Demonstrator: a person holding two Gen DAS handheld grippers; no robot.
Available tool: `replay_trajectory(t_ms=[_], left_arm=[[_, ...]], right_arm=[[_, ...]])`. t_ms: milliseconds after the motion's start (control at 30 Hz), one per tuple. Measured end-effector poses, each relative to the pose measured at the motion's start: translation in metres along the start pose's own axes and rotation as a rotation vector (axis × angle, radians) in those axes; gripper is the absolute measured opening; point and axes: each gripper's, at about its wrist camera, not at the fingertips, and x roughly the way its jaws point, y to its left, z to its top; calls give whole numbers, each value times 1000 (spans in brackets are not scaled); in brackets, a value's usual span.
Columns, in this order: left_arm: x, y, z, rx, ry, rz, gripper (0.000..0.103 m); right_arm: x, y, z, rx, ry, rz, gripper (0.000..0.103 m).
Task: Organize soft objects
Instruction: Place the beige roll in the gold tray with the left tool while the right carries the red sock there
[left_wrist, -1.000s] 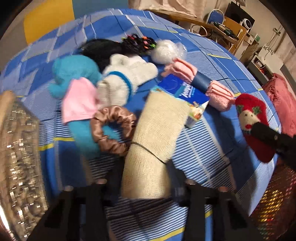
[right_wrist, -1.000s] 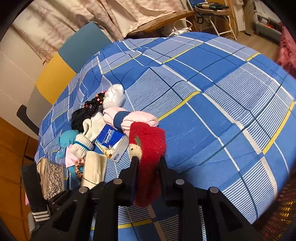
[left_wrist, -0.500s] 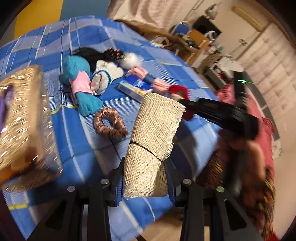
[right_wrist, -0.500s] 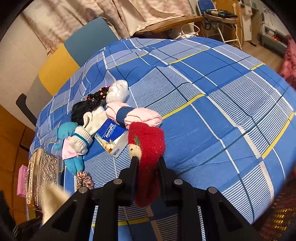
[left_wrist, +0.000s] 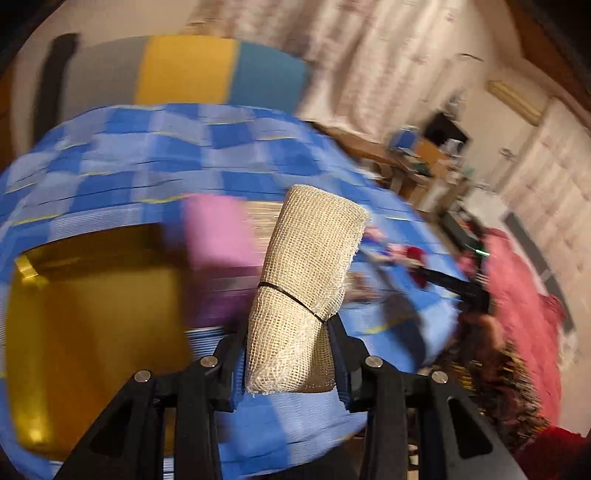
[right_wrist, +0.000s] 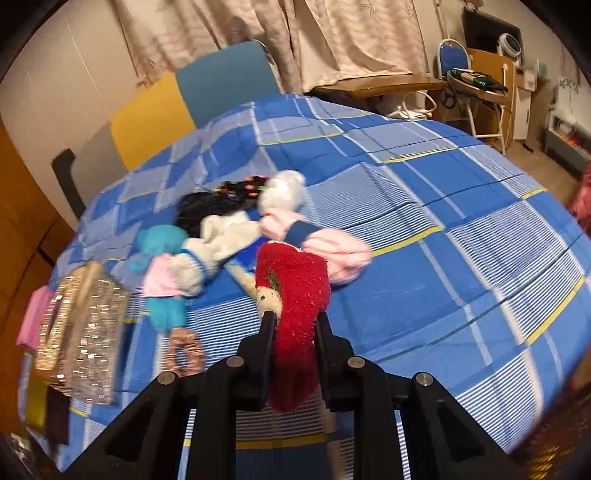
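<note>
Left wrist view swung off the pile, jaws clamping mesh roll (left_wrist: 306, 280), right jaws gripping red sock (right_wrist: 295, 314)

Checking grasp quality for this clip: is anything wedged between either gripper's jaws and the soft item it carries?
Nothing visible. The left gripper jaws press directly on the beige mesh roll, and the right gripper jaws clamp directly on the red sock. The other soft items lie apart on the blue checked bedspread.

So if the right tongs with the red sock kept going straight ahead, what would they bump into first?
Probably the pink sock, right beyond the red sock that the right tongs hold; depth is hard to judge.
</note>
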Motion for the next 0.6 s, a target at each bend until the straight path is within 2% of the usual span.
replay_trajectory(t_ms=[100, 167, 333, 400, 500, 600], left_arm=[[-1, 60, 0, -110, 36, 53, 37], [4, 99, 0, -168, 56, 121, 37], [35, 183, 1, -258, 140, 224, 37], [48, 208, -2, -310, 154, 295, 37], [58, 237, -1, -370, 163, 328, 37], [70, 252, 4, -374, 179, 390, 37]], right_arm=[[-12, 15, -12, 38, -14, 63, 21], [-25, 29, -19, 40, -30, 97, 20], [-64, 79, -31, -7, -61, 179, 20], [-77, 98, -34, -23, -71, 212, 20], [-98, 135, -38, -69, -82, 272, 20], [-112, 179, -42, -132, -71, 340, 20]])
